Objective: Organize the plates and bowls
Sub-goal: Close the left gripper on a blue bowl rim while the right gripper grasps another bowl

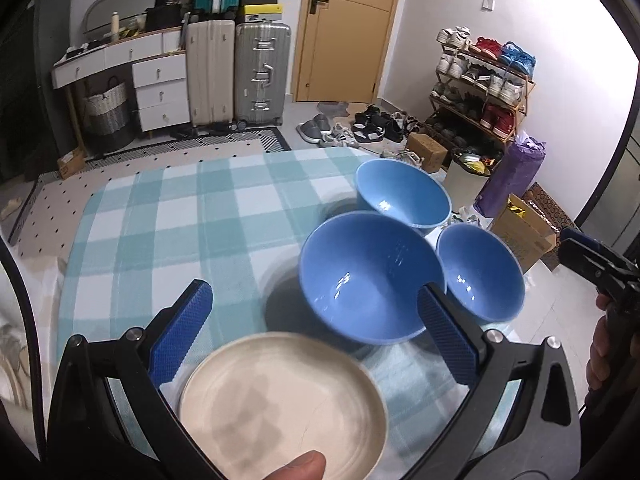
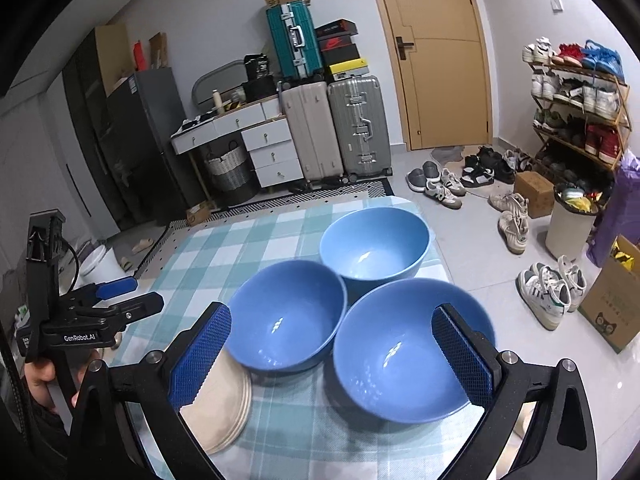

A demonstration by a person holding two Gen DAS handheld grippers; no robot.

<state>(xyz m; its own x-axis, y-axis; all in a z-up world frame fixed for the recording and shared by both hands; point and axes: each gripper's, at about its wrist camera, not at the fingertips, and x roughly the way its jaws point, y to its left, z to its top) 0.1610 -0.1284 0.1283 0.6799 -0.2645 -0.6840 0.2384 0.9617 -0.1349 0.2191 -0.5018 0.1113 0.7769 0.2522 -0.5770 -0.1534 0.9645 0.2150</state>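
Cream plate lies below the spread left gripper; three blue bowls sit beyond the spread right gripper.

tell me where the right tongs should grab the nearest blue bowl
Pinch the near rim of the nearest blue bowl, one finger inside, one outside, coming from the near side. It sits upright and its mouth looks too wide to span; the far and left sides are crowded by the other two bowls.

Cream plate blurred, near edge covered by thumb. Plate stack in right wrist view partly behind gripper finger. Right-side bowl partly hidden behind finger pad.
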